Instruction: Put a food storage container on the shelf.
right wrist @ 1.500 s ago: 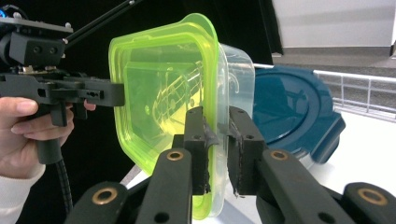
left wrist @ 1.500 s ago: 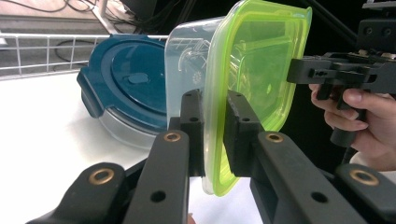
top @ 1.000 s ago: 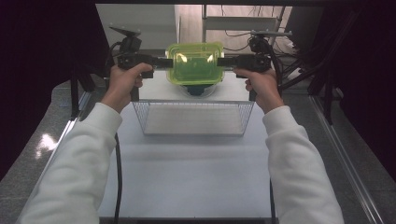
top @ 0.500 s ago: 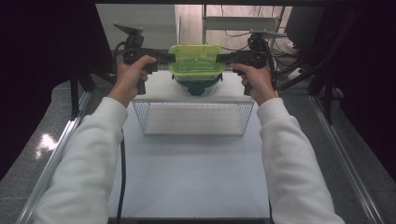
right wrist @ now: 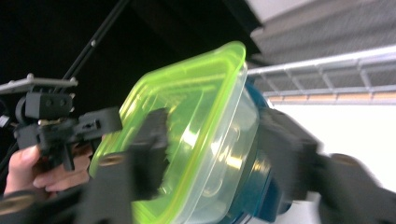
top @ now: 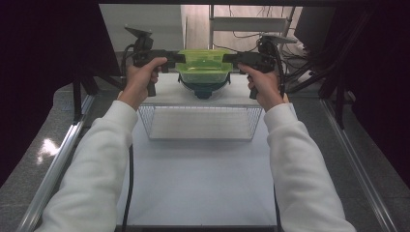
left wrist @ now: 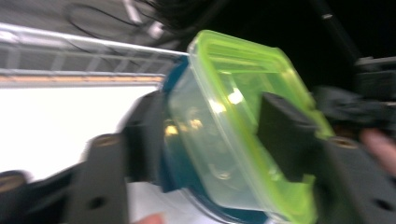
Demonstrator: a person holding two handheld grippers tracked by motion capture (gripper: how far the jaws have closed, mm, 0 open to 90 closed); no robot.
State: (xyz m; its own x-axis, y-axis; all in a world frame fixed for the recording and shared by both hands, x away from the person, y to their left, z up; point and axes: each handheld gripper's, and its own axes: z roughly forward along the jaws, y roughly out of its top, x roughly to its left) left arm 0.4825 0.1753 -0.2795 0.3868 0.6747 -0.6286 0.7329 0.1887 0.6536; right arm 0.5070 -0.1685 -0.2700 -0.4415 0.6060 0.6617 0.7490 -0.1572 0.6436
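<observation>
Compared with a second ago, the clear plastic box with the lime-green lid (top: pixel 203 67) has risen: before, it hung just above the far rim of the rectangular wire basket (top: pixel 200 122), and now it is held higher and a little farther beyond that rim, well clear of the white surface (top: pixel 198 179). I judge that the lifting is finished and the carrying is now in hand; the box could go down into the basket next.

The left gripper (top: pixel 175 58) is closed on the left side of the box, one jaw on the lid and one under the body, as the left gripper view shows. The right gripper (top: pixel 231 59) clamps the opposite side in the same way.

Under the clear box sits a dark teal bowl-shaped container (top: pixel 203 89), nested against its bottom and lifted together with it. The clear box looks empty through its wall (left wrist: pixel 210 154). The wire basket holds nothing.
</observation>
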